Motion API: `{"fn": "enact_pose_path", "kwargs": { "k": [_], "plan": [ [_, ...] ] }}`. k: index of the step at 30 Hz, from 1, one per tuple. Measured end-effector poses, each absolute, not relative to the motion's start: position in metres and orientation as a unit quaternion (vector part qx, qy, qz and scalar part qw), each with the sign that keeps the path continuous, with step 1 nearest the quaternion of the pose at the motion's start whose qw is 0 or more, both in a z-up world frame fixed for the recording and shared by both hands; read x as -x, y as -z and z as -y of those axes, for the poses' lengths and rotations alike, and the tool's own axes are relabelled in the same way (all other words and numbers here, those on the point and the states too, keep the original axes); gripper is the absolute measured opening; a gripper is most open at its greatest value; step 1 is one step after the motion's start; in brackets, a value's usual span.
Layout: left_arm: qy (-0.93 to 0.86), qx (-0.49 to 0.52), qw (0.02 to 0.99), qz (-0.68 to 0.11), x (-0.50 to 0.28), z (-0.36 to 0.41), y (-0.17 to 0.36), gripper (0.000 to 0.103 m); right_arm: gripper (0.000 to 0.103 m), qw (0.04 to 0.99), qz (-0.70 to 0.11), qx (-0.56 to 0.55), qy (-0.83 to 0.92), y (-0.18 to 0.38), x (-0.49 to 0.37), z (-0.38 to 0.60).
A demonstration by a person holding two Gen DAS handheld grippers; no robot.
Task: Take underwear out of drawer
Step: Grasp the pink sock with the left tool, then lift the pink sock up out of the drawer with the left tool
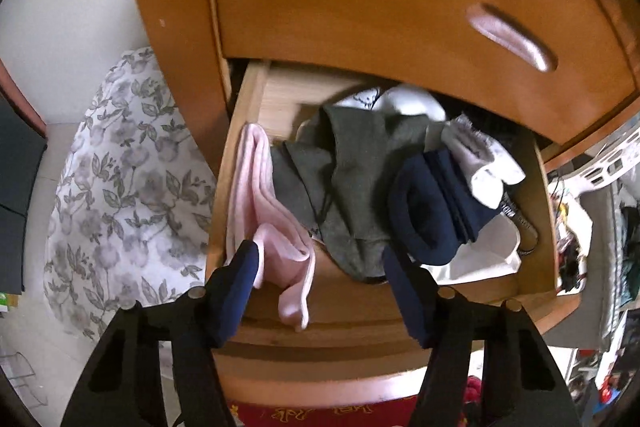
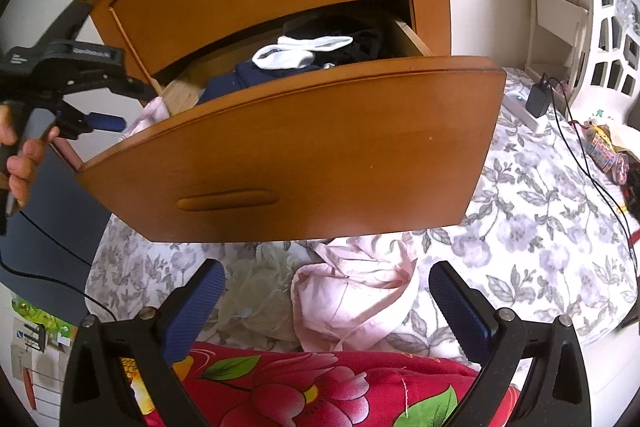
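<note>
Left gripper [image 1: 318, 259] hung over open orange wooden drawer [image 1: 400, 301], jaws apart, astride pale pink folded underwear [image 1: 276, 227] at near left, unclenched. Right gripper [image 2: 326, 287] gaped empty. Best lowered deeper before clamping.

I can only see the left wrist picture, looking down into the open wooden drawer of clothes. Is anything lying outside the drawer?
Observer: Yes. A crumpled pale pink garment lies on the floral bedspread, below the curved wooden drawer front.
Operator: Where is the other gripper?
Observer: The right gripper hangs open above that pink garment, gripping nothing.
Operator: And who carries mine?
Observer: A hand holds the left gripper by its black handle, at the drawer's left corner.
</note>
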State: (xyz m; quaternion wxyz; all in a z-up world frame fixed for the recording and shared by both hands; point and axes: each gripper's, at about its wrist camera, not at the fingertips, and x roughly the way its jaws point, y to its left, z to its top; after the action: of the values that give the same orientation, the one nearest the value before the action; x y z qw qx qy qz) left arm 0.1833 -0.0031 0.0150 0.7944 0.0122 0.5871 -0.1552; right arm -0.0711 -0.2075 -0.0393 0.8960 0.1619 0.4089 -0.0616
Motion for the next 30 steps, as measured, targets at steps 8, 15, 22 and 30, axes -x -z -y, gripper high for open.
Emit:
{"fn": "enact_pose_path", "kwargs": {
  "k": [8,15,22,30],
  "plan": [
    [0.121,-0.033,0.793,-0.596,-0.194,0.004,0.002,0.046,0.103,0.894,-0.412,-0.168,0.056,0.042,0.070,0.208],
    [0.104,-0.057,0.795,-0.594,-0.199,0.007,0.006,0.032,0.103,0.891,-0.415,-0.175,0.053,0.044,0.069,0.210],
    [0.096,-0.061,0.791,-0.601,-0.201,0.004,0.014,0.016,0.103,0.891,-0.416,-0.175,0.053,0.044,0.069,0.209],
    [0.100,-0.055,0.803,-0.585,-0.193,-0.002,0.011,0.009,0.103,0.892,-0.415,-0.173,0.055,0.045,0.070,0.208]
  ]
}}
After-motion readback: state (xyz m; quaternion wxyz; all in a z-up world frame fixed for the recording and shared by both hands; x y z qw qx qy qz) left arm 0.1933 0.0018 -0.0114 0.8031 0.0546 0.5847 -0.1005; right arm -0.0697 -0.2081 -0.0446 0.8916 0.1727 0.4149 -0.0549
